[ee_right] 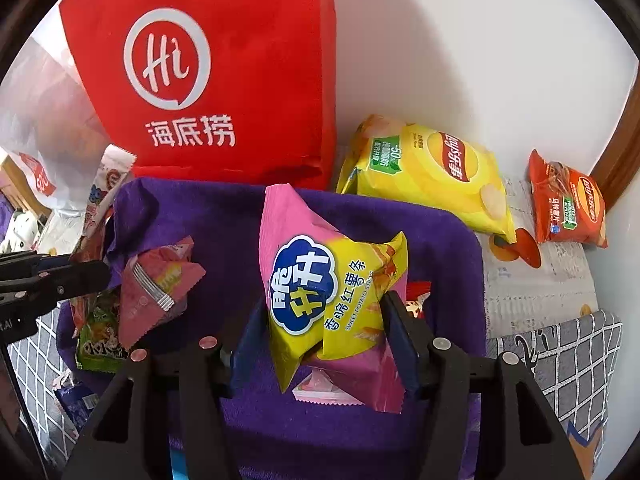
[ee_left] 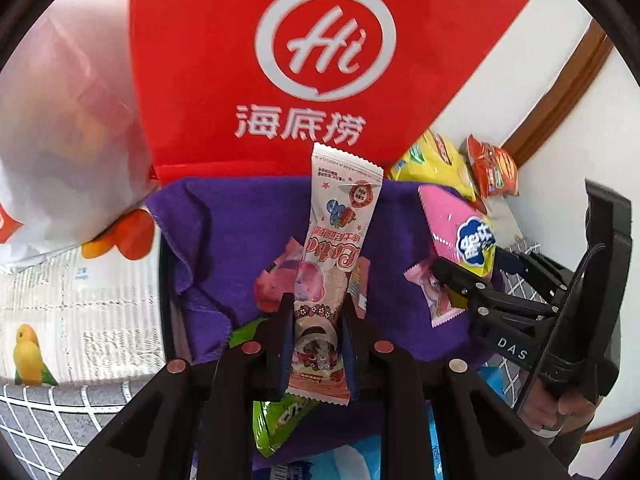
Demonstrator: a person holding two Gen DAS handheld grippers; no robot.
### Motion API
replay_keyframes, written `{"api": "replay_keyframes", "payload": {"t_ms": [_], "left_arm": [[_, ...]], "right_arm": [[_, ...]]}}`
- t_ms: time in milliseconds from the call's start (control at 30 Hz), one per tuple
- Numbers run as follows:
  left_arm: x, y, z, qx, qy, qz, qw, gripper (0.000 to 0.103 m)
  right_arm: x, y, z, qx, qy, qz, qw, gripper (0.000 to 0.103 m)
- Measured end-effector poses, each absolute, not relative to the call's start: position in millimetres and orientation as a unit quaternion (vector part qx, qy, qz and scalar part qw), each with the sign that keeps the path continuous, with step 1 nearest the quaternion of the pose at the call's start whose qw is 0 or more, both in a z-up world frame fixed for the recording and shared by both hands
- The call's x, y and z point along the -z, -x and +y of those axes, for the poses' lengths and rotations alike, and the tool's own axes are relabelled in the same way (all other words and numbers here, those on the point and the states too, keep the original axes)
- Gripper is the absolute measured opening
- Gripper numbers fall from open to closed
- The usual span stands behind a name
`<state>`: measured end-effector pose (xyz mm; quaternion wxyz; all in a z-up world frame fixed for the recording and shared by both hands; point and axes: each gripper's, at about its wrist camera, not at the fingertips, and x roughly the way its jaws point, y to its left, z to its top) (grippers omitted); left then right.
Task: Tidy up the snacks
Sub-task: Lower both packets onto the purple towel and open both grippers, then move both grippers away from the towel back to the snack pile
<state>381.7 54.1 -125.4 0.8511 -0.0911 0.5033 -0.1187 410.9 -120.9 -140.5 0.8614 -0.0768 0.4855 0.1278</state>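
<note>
My left gripper is shut on a long pink-and-white wafer bar packet and holds it upright above the purple cloth. My right gripper is shut on a pink-and-yellow sweet potato stick bag, held above the cloth. That bag and the right gripper also show at the right of the left wrist view. The left gripper and its wafer bar show at the left of the right wrist view.
A red Haidilao bag stands behind the cloth. A yellow Lay's bag and a red Lay's bag lie at the right. Small pink packets and a green packet lie on the cloth. A white plastic bag is left.
</note>
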Motion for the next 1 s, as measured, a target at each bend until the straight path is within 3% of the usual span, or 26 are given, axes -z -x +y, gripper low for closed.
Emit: {"api": "replay_keyframes", "payload": {"t_ms": [567, 700, 833, 1000], "left_arm": [[129.2, -383.3, 45.6, 0.122, 0.085, 0.512, 0.846, 0.024], [125.7, -381.9, 42.7, 0.134, 0.088, 0.512, 0.844, 0.03], [117.1, -377.5, 37.8, 0.144, 0.087, 0.508, 0.845, 0.056], [98.6, -367.1, 32.5, 0.144, 0.073, 0.488, 0.858, 0.062]], "right_arm": [[124.1, -406.5, -124.3, -0.126, 0.086, 0.479, 0.864, 0.077], [110.6, -403.1, -130.2, -0.121, 0.074, 0.464, 0.874, 0.078], [94.8, -397.9, -136.7, -0.115, 0.064, 0.448, 0.884, 0.078], [69.6, -382.6, -140.1, -0.097, 0.055, 0.423, 0.899, 0.078]]}}
